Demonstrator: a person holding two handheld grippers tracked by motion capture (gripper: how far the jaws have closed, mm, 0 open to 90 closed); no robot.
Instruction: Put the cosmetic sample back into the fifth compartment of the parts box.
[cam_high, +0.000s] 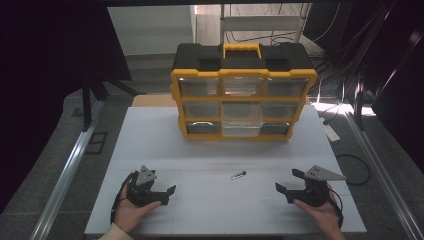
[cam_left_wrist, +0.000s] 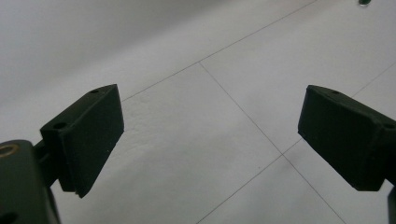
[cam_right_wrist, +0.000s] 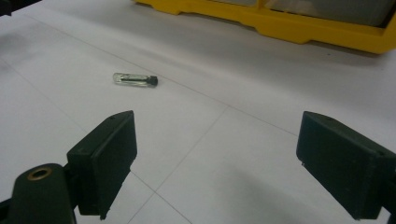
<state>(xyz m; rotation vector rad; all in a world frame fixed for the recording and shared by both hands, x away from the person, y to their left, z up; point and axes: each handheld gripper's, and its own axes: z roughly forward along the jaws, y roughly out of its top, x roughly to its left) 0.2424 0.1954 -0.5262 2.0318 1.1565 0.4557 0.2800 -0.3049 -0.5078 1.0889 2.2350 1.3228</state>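
A small clear vial with a black cap lies flat on the white table, midway between the two hands; in the right gripper view the vial lies ahead and to the left of the jaws. My left gripper rests low at the front left, open and holding nothing. My right gripper rests at the front right, likewise open and holding nothing. Behind the vial stands a yellow and black drawer organiser, whose middle bottom drawer is pulled out a little.
The organiser's yellow base runs along the far edge of the right gripper view. A white power strip lies at the table's right edge. Metal rails flank the table, with cables and dark curtains beyond.
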